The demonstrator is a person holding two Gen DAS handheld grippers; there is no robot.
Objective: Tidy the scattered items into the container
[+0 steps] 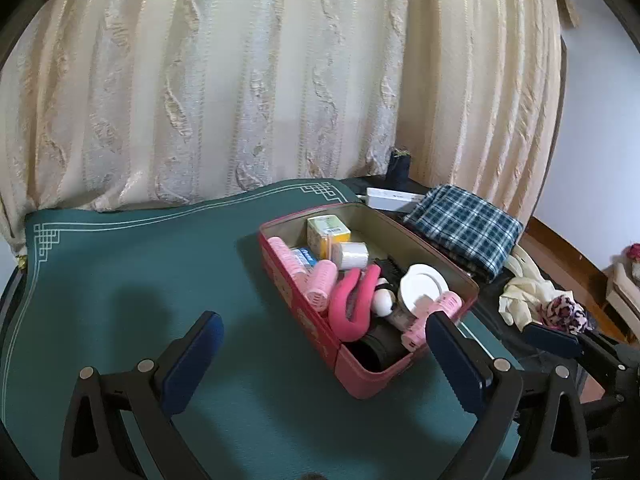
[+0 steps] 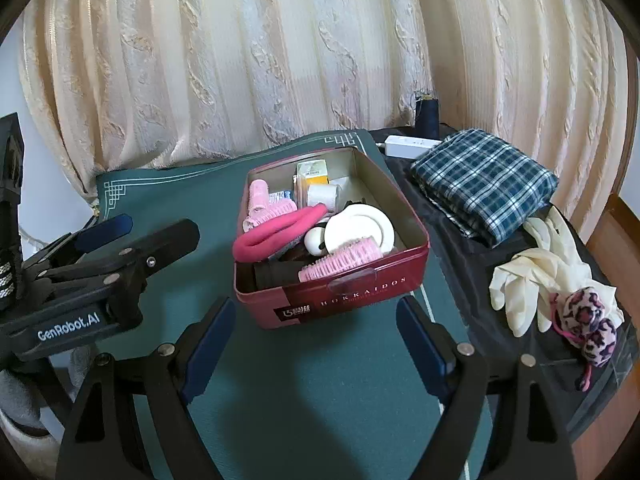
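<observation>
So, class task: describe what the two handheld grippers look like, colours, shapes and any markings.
Both grippers, left and right, are black plastic with triangular cut-outs, silver rivets and flat dark-blue pads. The left one's body carries white lettering, "GenRobot.AI".

The left gripper [image 1: 326, 344] hovers wide apart above the green mat [image 1: 120, 280]. The red tin [image 1: 360, 376] holds pink rollers [image 1: 322, 280].

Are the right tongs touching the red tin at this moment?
Apart. The right wrist view shows the right tongs open, with green mat visible between their fingertips and the red tin.
</observation>
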